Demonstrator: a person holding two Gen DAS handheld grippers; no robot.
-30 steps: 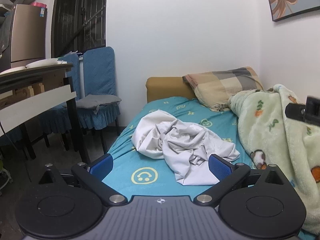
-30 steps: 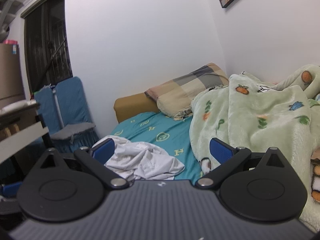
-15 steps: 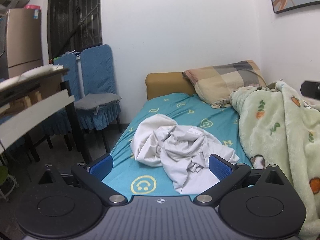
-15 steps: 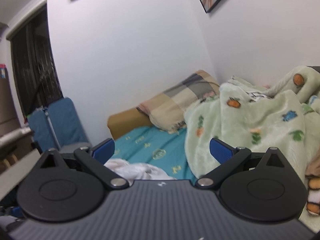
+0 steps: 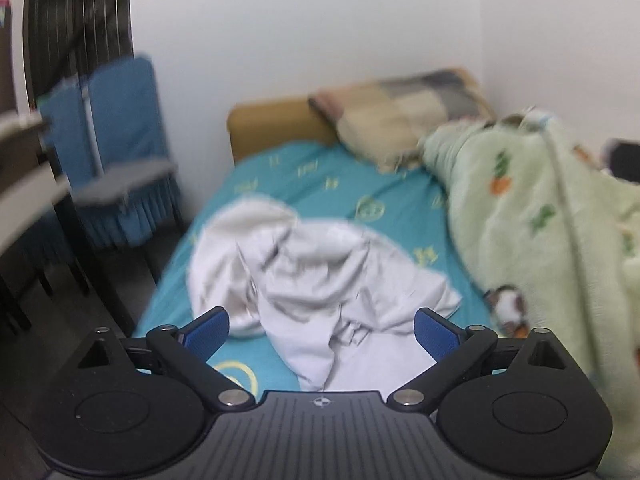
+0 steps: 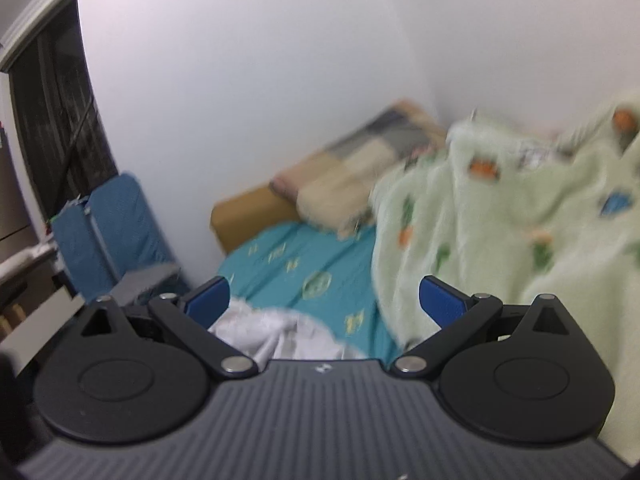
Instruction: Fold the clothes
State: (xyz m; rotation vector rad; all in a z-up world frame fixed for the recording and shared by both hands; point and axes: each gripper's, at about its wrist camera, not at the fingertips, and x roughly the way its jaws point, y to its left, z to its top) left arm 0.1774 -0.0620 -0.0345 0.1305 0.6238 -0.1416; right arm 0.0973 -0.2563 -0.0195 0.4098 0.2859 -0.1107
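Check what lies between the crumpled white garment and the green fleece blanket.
Left wrist view: only bare teal bedsheet separates the crumpled white garment from the green fleece blanket.

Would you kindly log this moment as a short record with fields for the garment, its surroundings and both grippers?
garment: white garment, crumpled, unfolded, on the teal bedsheet
beside it: green blanket, on its right
bed head: plaid pillow
left gripper: open, empty, aimed at the garment
right gripper: open, empty, above the bed
image: motion-blurred
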